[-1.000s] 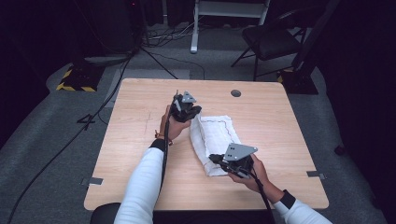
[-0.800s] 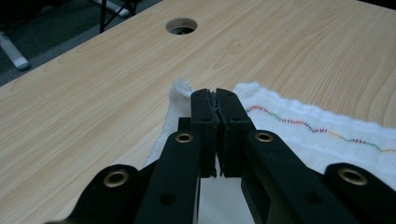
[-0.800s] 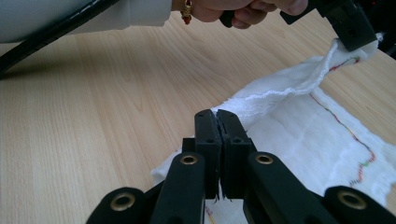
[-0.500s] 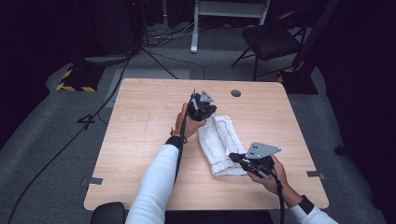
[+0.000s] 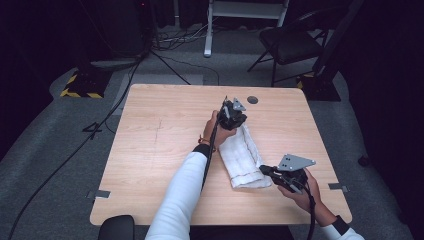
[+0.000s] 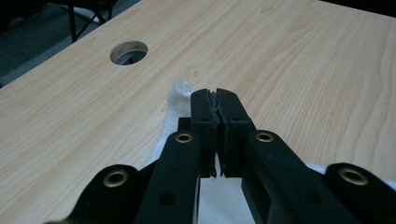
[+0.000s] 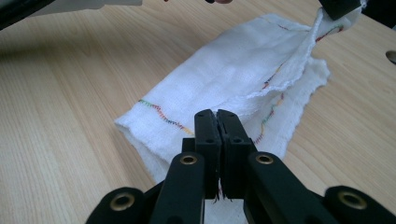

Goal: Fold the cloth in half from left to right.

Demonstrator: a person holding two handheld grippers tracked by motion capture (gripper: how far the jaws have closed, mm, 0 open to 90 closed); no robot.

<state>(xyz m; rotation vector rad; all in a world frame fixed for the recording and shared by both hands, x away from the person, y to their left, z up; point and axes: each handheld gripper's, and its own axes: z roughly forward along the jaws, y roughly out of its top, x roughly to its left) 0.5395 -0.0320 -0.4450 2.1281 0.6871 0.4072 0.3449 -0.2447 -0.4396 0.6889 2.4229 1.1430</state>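
Now, your left gripper [image 5: 233, 116] has its jaws pressed together on the far end of the white cloth [image 5: 243, 159]; in the left gripper view [image 6: 217, 95] a sliver of fabric shows pinched between the pads, with more cloth bunched just under and behind the jaws. Just beyond that gripper's tips the bare wooden table [image 5: 160, 135] runs on, and the round cable hole [image 6: 129, 52] sits off to the upper left of the jaws, well apart from them.

Your right gripper [image 5: 266, 170] is clamped on the near end of the same cloth, jaws tight together; in the right gripper view [image 7: 217, 116] the fabric disappears between the pads. Ahead of those jaws the cloth [image 7: 233, 88] lies folded and long on the tabletop, its coloured stitching running along the hems, and at the far upper right corner it lifts off the wood into your left gripper's black jaw tip [image 7: 340, 7].

So the cloth stretches between your two grippers.
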